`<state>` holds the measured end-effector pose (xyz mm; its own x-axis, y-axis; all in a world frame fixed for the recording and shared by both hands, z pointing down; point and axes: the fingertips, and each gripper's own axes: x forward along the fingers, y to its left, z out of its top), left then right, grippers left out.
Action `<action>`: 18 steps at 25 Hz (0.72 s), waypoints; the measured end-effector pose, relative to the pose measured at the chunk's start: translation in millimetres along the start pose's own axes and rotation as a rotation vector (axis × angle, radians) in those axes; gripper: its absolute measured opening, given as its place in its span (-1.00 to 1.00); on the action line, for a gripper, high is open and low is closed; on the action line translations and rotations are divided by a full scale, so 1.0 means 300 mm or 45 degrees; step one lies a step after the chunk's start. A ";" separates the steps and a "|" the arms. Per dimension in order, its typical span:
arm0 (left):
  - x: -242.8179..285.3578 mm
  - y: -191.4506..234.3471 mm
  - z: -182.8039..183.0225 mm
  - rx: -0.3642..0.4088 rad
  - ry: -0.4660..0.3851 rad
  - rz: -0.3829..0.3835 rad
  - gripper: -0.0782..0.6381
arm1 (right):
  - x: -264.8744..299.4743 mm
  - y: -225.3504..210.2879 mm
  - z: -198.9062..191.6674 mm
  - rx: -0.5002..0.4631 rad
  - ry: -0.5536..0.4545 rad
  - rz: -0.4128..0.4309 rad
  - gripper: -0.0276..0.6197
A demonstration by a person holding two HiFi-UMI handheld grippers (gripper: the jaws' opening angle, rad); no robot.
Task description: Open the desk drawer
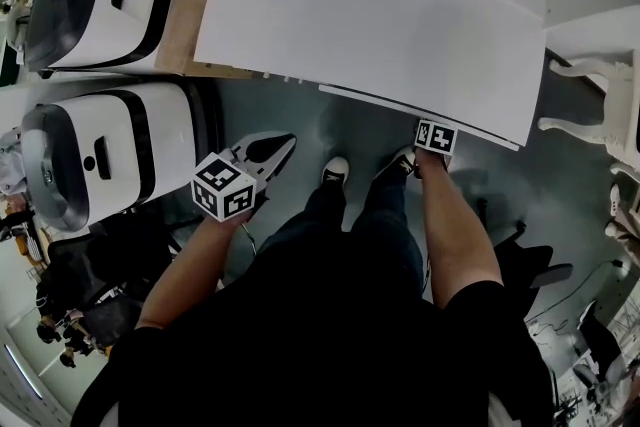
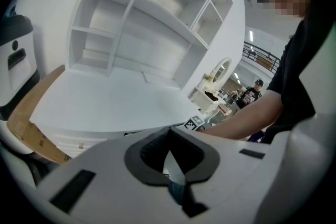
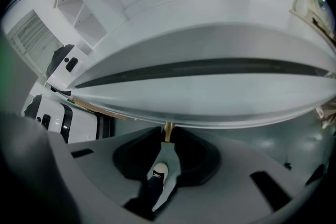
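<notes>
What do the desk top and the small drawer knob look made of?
The desk top: probably painted or laminated board, matte white, even and grainless. The drawer knob: seemingly brass-toned metal, by its golden colour; too small to be sure.

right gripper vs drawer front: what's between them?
Only the small brass knob, caught between the jaw tips of the right gripper, at the lower edge of the drawer front. The right gripper view shows it; the head view doesn't.

White bench (image 1: 370,25), brass-coloured drawer knob (image 3: 168,132), white left gripper (image 1: 284,145) with black-and-white square-marked cube (image 1: 223,187), white machines (image 1: 135,5) banded black, dark grey floor (image 1: 372,129).
</notes>
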<state>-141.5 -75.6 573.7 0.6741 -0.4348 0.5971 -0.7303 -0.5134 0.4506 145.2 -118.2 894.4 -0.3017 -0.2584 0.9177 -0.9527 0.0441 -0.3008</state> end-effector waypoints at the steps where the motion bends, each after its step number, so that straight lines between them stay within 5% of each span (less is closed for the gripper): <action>1: -0.001 -0.005 -0.004 0.001 -0.001 -0.002 -0.76 | -0.003 0.000 -0.013 -0.002 0.009 0.001 -0.66; 18: -0.057 -0.055 -0.050 0.056 -0.006 -0.038 -0.76 | -0.053 0.043 -0.243 -0.016 0.068 0.002 -0.66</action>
<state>-142.6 -48.6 566.0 0.6959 -0.4223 0.5809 -0.7046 -0.5582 0.4382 135.0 -43.1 894.6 -0.3045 -0.2062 0.9299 -0.9525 0.0566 -0.2993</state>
